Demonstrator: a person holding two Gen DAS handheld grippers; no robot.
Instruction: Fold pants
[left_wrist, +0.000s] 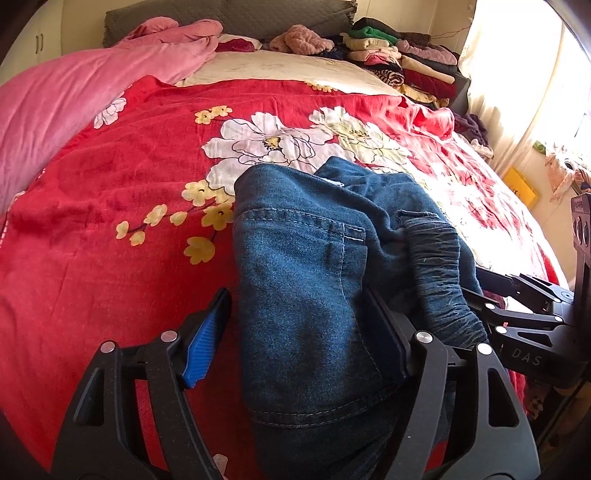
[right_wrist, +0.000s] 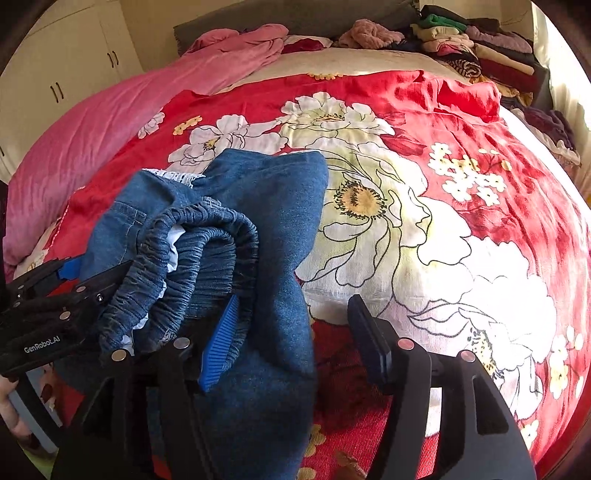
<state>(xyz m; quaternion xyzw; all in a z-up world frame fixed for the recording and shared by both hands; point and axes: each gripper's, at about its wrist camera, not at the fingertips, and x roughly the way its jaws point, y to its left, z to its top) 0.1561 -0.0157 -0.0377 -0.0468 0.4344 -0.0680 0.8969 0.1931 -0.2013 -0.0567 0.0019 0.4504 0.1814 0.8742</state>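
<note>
Blue denim pants (left_wrist: 306, 258) with an elastic waistband (left_wrist: 439, 266) lie bunched on the red floral bedspread (left_wrist: 110, 206). My left gripper (left_wrist: 295, 332) is open, its jaws wide apart, with the pants' pocket side lying between them. My right gripper (right_wrist: 291, 332) is open too; the denim (right_wrist: 266, 206) and the gathered waistband (right_wrist: 207, 251) drape over its left finger (right_wrist: 218, 347). Each gripper shows in the other's view: the right one (left_wrist: 517, 314) at the right edge, the left one (right_wrist: 55, 291) at the left edge.
A pink quilt (left_wrist: 66, 96) lies along the bed's left side. Stacks of folded clothes (left_wrist: 406, 59) and a grey headboard cushion (left_wrist: 229, 18) are at the far end. A sunlit curtain (left_wrist: 517, 74) hangs at the right. White cupboards (right_wrist: 62, 66) stand left.
</note>
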